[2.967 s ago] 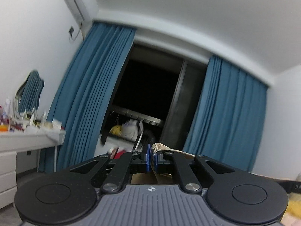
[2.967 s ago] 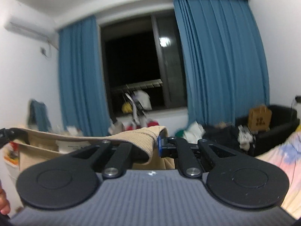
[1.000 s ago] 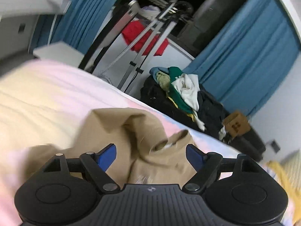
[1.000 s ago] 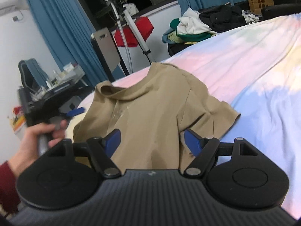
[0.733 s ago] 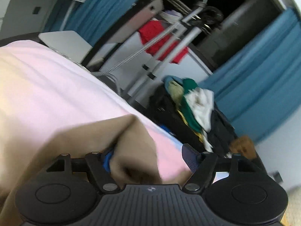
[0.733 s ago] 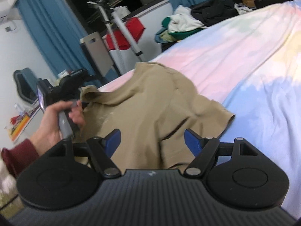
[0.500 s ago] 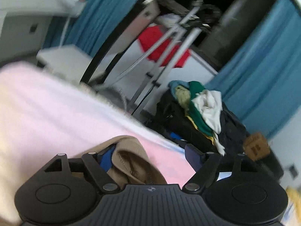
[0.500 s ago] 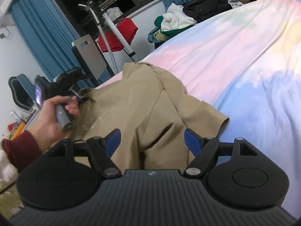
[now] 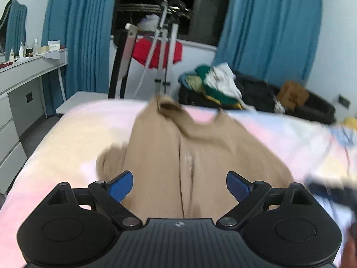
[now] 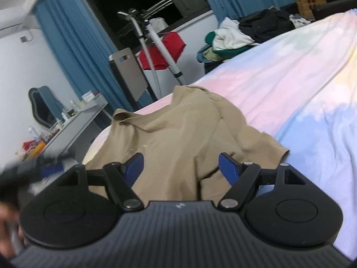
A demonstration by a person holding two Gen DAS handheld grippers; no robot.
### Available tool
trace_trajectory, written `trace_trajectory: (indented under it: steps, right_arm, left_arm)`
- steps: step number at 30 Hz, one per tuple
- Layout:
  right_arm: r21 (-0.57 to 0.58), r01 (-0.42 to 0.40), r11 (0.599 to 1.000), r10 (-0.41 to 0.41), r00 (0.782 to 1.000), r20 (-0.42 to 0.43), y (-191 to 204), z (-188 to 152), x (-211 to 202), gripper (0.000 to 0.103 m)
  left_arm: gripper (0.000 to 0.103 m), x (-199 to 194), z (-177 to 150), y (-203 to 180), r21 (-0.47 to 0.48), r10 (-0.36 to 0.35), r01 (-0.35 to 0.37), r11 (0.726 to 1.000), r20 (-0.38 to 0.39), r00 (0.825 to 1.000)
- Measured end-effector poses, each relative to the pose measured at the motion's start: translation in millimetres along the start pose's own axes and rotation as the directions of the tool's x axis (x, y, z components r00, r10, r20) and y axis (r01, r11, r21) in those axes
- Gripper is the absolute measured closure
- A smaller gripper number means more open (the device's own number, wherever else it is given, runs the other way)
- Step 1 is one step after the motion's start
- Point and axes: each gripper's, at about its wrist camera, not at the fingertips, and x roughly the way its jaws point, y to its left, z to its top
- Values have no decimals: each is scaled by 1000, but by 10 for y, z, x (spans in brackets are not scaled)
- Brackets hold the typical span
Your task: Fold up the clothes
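A tan T-shirt [image 9: 200, 151] lies spread on the pastel bed sheet [image 9: 73, 134], with its collar at the far end. My left gripper [image 9: 179, 186] hovers over the near hem. Its jaws are opening, and the blue pads [image 9: 121, 185] press on nothing, with only the flat cloth below them. In the right wrist view the same T-shirt [image 10: 178, 134] lies ahead with one sleeve out to the right. My right gripper [image 10: 181, 167] stands open above its near edge and holds nothing. The left gripper [image 10: 33, 169] shows as a blur at the left of that view, in a hand.
A pile of clothes [image 9: 218, 82] on a dark sofa lies beyond the bed's far edge. Beside it stands a metal stand [image 9: 165, 44] with a red garment. A grey desk [image 9: 29, 67] with bottles runs along the left wall. Bare sheet [image 10: 290, 84] stretches to the right.
The left gripper let go of the shirt's far edge near the collar and swung back to the near hem, jaws wider. The shirt now lies flatter. The right gripper has hardly moved.
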Motion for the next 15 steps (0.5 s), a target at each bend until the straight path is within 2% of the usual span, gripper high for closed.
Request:
trace_trajectory:
  steps: [2,5,7,11,15]
  right_arm:
    - [-28,-2,1000,1,1000,-19,100,25,42,27]
    - [-88,5,996,-9,999,-42,322,201,240,26]
    - [-115,6,993,-11,999,-45,438,391,475,27]
    - [-187,100,977,-107,994,-28,633,865,1265,27]
    - [-207,206,956,-210,978,2,680,1249,2170,31]
  left_arm:
    - [11,-164,-83,4,-19,-3,3,1000,-12,1000]
    - [11,-338,-77,79,-38,-34,36,999,39,999]
    - [11,-391,-91,176,-49,-23,27,998,89,996]
    - [10,-224,-152,487,-138,24,-5,990,136,990]
    - [10,71,-269,858,-253,29,-5,967,90,996]
